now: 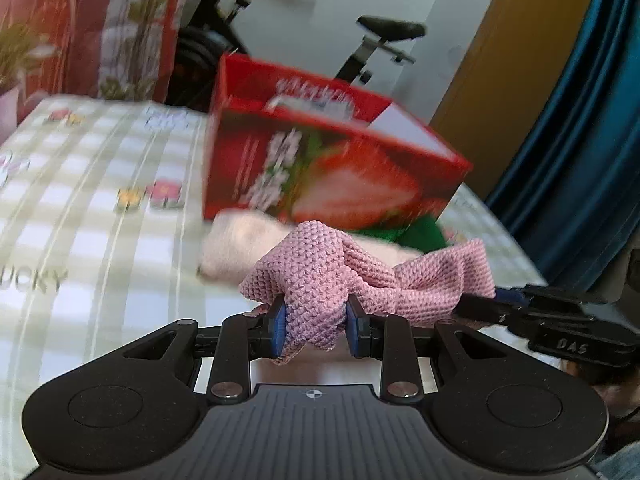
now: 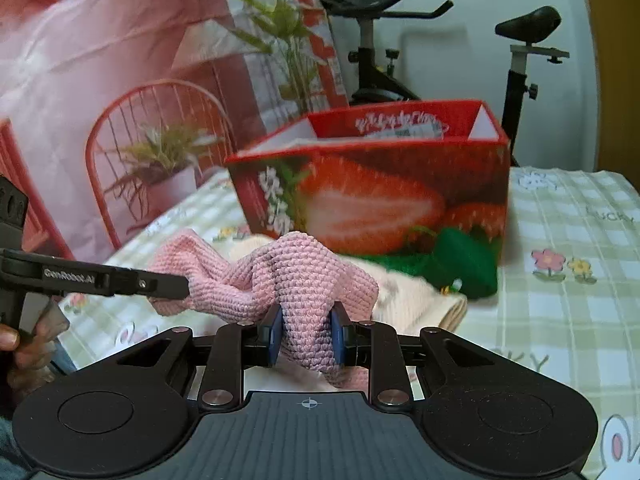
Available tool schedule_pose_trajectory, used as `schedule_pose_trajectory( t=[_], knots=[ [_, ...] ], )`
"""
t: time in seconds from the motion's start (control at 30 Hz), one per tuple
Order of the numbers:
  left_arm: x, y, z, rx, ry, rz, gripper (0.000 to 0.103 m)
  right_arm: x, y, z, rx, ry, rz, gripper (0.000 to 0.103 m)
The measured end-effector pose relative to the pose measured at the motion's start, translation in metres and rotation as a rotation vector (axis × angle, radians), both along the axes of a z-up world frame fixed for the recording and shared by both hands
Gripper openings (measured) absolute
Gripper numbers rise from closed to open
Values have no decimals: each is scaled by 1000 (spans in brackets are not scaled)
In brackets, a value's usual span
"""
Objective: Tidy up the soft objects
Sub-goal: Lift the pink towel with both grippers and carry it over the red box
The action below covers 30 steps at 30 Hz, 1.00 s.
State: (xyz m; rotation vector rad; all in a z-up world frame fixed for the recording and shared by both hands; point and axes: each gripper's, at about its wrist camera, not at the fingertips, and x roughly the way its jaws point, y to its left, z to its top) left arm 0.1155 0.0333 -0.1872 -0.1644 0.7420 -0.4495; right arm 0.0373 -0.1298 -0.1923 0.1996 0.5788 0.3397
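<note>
I am holding a pink knitted cloth (image 1: 316, 276) between my two tools: my left gripper (image 1: 315, 326) is pinching one bunched end of it between its blue pads, and my right gripper (image 2: 306, 338) is clamping the other end in the same way, so both sets of jaws are standing narrow with knit squeezed in the gap. The cloth is hanging slack and rumpled between the two grips, lifted clear of the checked bedspread (image 1: 100, 200) rather than lying on it. Just beyond it a cream folded cloth (image 2: 420, 300) is lying on the bedspread, and past that a green knitted item (image 2: 460, 264) is resting against the foot of the red strawberry box (image 2: 380, 200), which is standing open-topped near the middle of the bed. I can see some printed lining inside the box, but I cannot tell whether any soft thing is already in it. As I judge it, the task is at an early stage: one piece is in hand and not yet folded or put away, and at least two more are waiting outside the box.
</note>
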Motion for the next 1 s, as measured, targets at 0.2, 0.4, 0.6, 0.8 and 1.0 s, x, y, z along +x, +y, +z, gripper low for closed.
schedule_pose_trajectory(
  t=[0.2,0.4,0.6,0.8,1.0],
  knots=[
    [11,-8,38,-6,-79,-27,31,17,-14,26,56,-16,-16,23],
    [38,-15,75,-27,-133,-17,31,45,-23,63,58,-51,0,23],
    [76,-25,103,-39,-187,-20,31,89,-40,95,88,-73,-28,23],
    [127,-35,101,-22,-169,5,31,151,-47,111,-7,-92,-44,23],
    [174,-49,86,47,-106,8,31,203,-50,96,-58,-57,-104,23]
  ],
)
